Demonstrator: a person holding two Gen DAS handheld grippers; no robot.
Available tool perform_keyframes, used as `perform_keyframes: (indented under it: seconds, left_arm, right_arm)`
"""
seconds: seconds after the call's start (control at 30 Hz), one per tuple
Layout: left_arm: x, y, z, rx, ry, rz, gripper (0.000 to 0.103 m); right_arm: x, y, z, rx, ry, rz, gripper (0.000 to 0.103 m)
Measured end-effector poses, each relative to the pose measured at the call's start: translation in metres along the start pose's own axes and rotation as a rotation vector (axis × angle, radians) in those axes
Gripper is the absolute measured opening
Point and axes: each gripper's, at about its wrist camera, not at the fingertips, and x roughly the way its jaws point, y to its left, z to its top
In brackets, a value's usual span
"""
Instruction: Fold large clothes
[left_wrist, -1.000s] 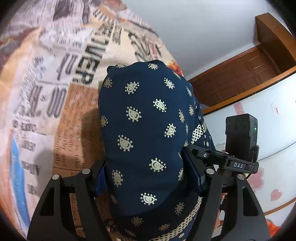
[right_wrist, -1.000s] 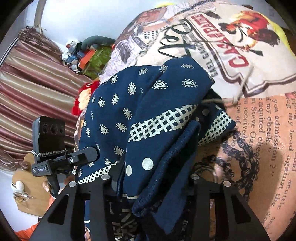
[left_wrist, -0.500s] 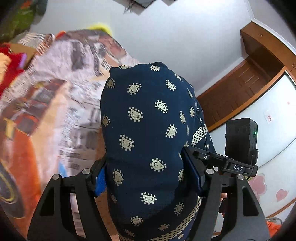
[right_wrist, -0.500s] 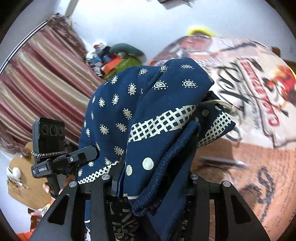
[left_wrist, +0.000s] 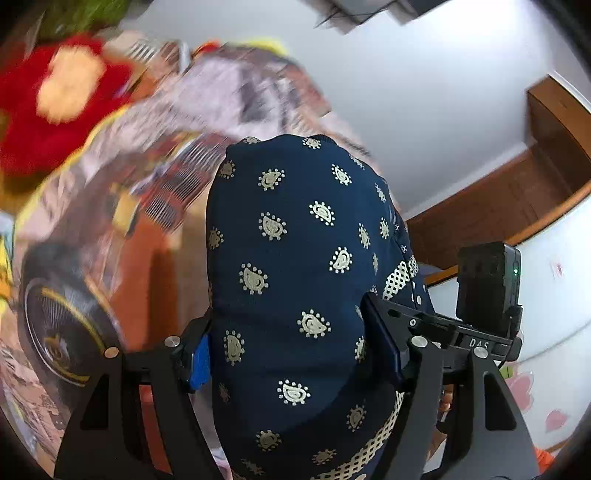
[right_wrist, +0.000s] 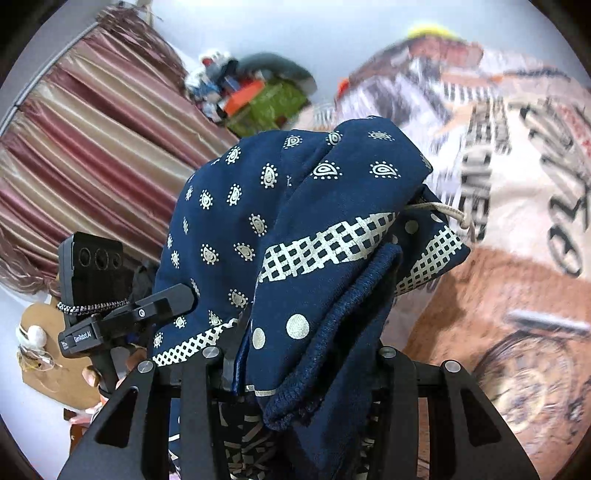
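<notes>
A folded navy garment (left_wrist: 295, 240) with cream paisley print and a checked band bulges up between the blue pads of my left gripper (left_wrist: 291, 350), which is shut on the thick bundle. In the right wrist view the same garment (right_wrist: 258, 206) drapes over my right gripper (right_wrist: 306, 362), whose jaws are shut on its layered edge with a ribbed hem and a cream drawstring (right_wrist: 443, 212). The bundle hangs in the air above the newspaper-print bedcover (right_wrist: 517, 184), which is blurred in the left wrist view (left_wrist: 74, 258). Both pairs of fingertips are mostly hidden by cloth.
A red plush toy (left_wrist: 55, 99) lies at the bed's far left. A pile of toys (right_wrist: 251, 92) sits by the striped curtain (right_wrist: 92, 147). Wooden woodwork (left_wrist: 517, 206) and a white wall lie to the right. A black tracker box (left_wrist: 487, 288) rides beside the garment.
Both grippers have swung across the bed with the garment held as before. The bedcover print slid past, and the red plush toy and the toy pile came into view.
</notes>
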Motion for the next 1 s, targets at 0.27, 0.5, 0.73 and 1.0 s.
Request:
perform_keyframes:
  seconds: [0.27,0.5,0.73,1.0]
  left_arm:
    - [0.061,0.061,-0.027,-0.090,0.133,0.019,0.071]
    - [0.069,0.080,-0.044,-0.105,0.126,0.008,0.074]
    - [0.026,0.049,-0.053,0.039,0.038,0.245,0.074]
    - [-0.004,-0.014,-0.086,0.351,-0.089,0.534,0.074]
  right_arm:
    - [0.069,-0.039,-0.025,0.073,0.144,-0.077,0.041]
    - [0.084,-0.056,-0.034,0.052,0.194,-0.118,0.045]
    - [0.047,-0.039,-0.042,-0.102,0.173,-0.218,0.063]
    - [-0.009,0.028,-0.053,-0.380,0.009,-0.313,0.063]
